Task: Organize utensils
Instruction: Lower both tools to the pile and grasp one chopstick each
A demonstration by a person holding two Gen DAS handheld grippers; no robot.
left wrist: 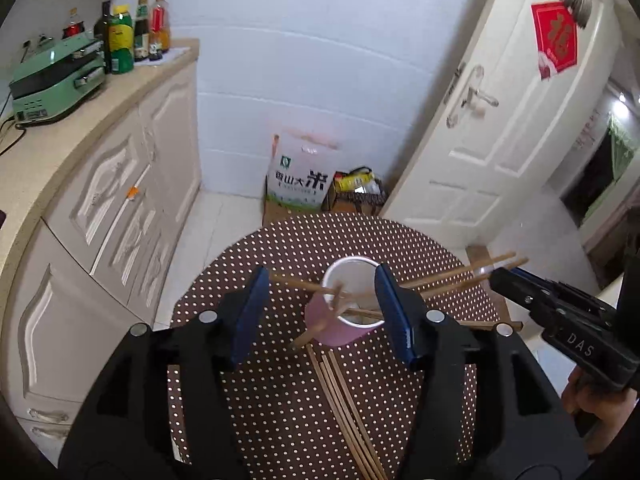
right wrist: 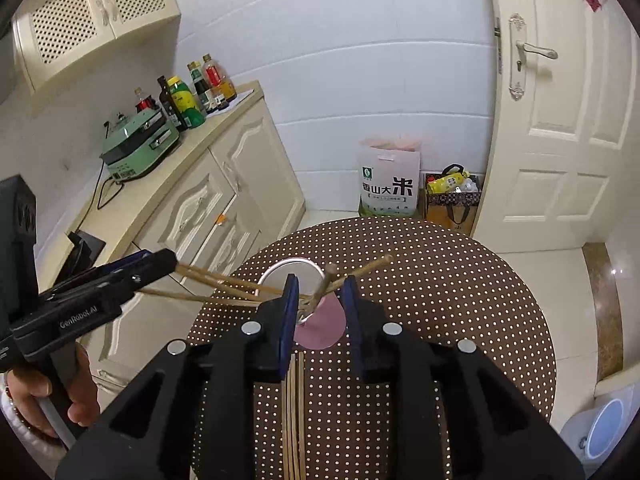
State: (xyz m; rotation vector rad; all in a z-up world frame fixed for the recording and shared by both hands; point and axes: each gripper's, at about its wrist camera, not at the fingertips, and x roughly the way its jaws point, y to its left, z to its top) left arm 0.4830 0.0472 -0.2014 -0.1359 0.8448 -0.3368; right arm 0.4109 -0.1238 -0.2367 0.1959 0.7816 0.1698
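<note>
Curving away just beyond both tongs, the dotted table (left wrist: 280, 420) ends at open floor, with cabinets (left wrist: 120, 200) to the left and a door (left wrist: 500, 120) to the right. The left gripper (left wrist: 322, 270) gapes wide astride the pink paper cup (left wrist: 336, 328) — gripping nothing. The right gripper (right wrist: 321, 280) stands partly open, the cup's leaning chopsticks (right wrist: 360, 270) loose between its pads — spare chopsticks (left wrist: 340, 392) lie beneath.

The cup (left wrist: 349, 304) stands on the surface (left wrist: 280, 400), between the open jaws of the left claw (left wrist: 320, 312). Chopsticks (left wrist: 460, 276) jut from the cup toward the right claw (left wrist: 500, 276), at that side. More chopsticks (left wrist: 344, 404) lie flat on the surface beneath the left claw, nearer than the cup. Beyond the surface's far edge, a sack (left wrist: 298, 176) stands on the floor.
</note>
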